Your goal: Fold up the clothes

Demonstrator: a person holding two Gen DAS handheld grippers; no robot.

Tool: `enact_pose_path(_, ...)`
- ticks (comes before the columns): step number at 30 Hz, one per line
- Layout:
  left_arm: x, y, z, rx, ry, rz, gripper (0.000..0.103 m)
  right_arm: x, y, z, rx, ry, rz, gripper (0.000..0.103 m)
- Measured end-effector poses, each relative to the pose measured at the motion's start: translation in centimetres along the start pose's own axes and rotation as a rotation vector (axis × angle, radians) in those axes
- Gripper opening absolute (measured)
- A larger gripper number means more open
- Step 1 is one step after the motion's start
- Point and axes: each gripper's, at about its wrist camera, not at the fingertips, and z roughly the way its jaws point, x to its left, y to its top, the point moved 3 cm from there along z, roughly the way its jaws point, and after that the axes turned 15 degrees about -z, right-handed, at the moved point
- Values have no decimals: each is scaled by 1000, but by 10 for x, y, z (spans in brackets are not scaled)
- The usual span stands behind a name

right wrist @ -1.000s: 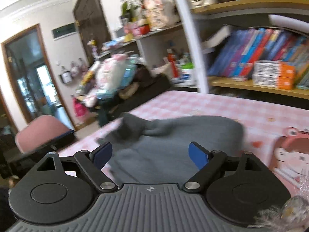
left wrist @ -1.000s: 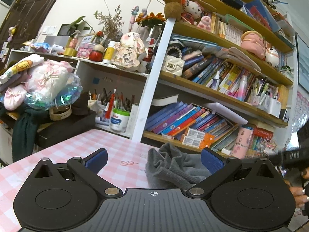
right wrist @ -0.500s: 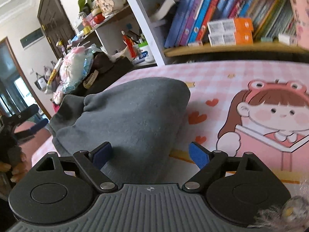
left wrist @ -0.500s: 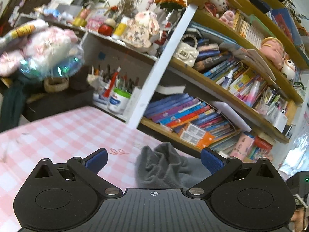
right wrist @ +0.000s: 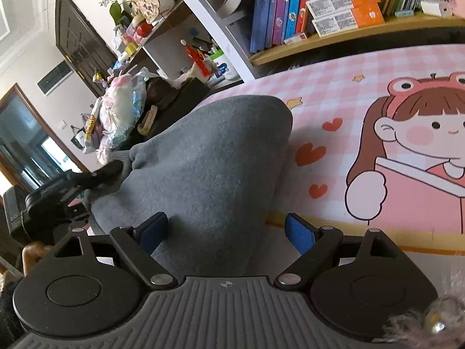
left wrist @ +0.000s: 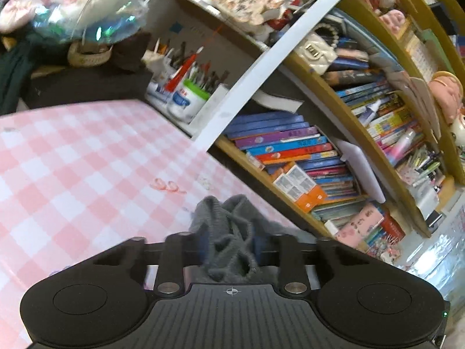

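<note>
A grey knit garment [right wrist: 209, 157] lies bunched on the pink checked tablecloth [right wrist: 334, 87]. In the left wrist view my left gripper [left wrist: 229, 245] is shut on a crumpled end of the grey garment [left wrist: 223, 226], which bulges up between the fingers. The right wrist view has my right gripper [right wrist: 226, 232] open, its blue pads [right wrist: 299, 232] straddling the near edge of the garment. At the garment's far left end, the left gripper [right wrist: 96, 174] appears as a dark shape pinching the cloth.
Wooden shelves crammed with books [left wrist: 290, 151] run along the table's far side. A pot of pens [left wrist: 186, 99] and a wrapped plush bundle [right wrist: 122, 107] stand to the left. A cartoon girl print [right wrist: 418, 145] covers the cloth on the right.
My left gripper has come down onto the garment's end and shut on it; it was open before. My right gripper has moved closer over the garment's near edge, still open.
</note>
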Motion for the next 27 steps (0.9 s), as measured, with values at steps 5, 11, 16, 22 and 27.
enact_pose_path(5,22,-3,-4,-10,38,-88,14,0,-1,0,-3,11,7,87)
enact_pose_path(11,40,-7,-9,-20,66,-156,17,4,-1,2,2,17,-12,87)
enact_pose_path(16,42,-12,-13,-22,60,-153,42,4,-2,2,-2,16,-10,87)
enact_pose_path(22,35,-5,-19,12,20,-141,90,1,-2,1,-8,22,10,87)
enact_pose_path(27,22,-13,-21,120,-13,-64,91,-1,-1,0,-10,34,32,87)
